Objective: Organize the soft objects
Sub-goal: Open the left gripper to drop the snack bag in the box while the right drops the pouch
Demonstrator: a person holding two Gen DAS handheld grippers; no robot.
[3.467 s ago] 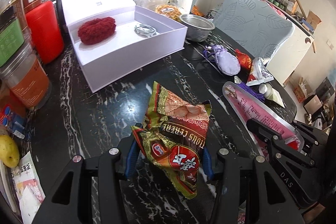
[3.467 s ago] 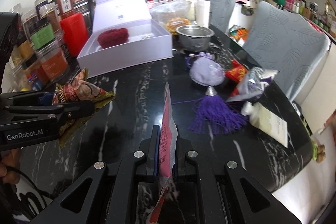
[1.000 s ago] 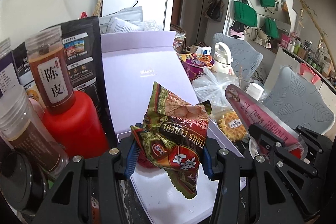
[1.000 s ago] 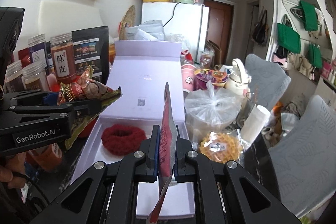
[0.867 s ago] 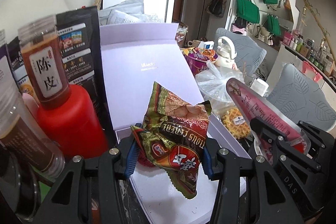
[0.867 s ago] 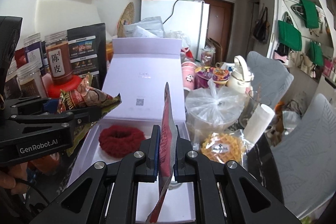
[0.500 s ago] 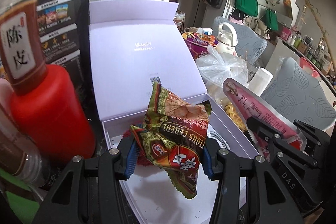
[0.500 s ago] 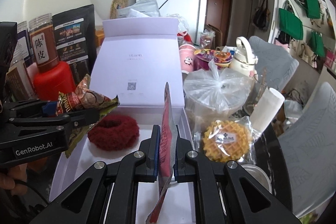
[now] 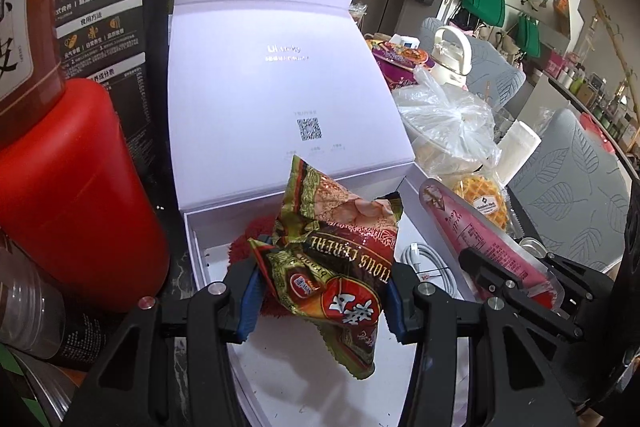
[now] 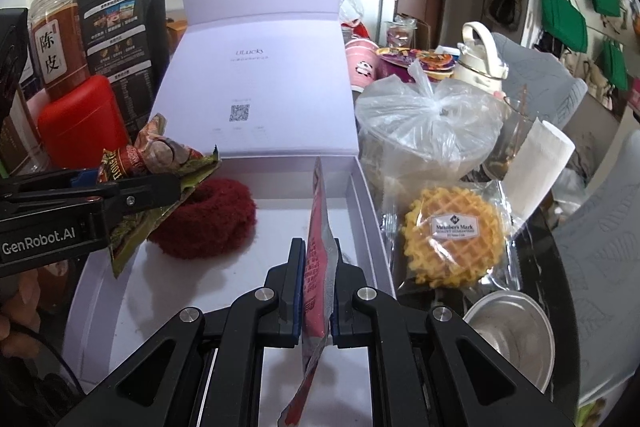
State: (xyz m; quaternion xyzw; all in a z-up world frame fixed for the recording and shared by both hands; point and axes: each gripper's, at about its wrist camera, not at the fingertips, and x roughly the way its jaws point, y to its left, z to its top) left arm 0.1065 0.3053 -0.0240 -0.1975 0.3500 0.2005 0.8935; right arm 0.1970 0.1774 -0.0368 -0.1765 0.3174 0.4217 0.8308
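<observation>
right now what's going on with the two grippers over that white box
A person is packing soft items into the open white box. The left gripper has its jaws shut on a crinkled cereal packet, held above the box floor near the red fuzzy scrunchie already lying inside. The right gripper is clamped on a flat pink pouch, held edge-up over the box. A coiled white cable also sits inside. Neither held item is set down yet.

We see the scrunchie [image 10: 208,217] in the open box [image 10: 370,219], far left; a wrapped waffle [image 10: 452,237] lies right of it.
</observation>
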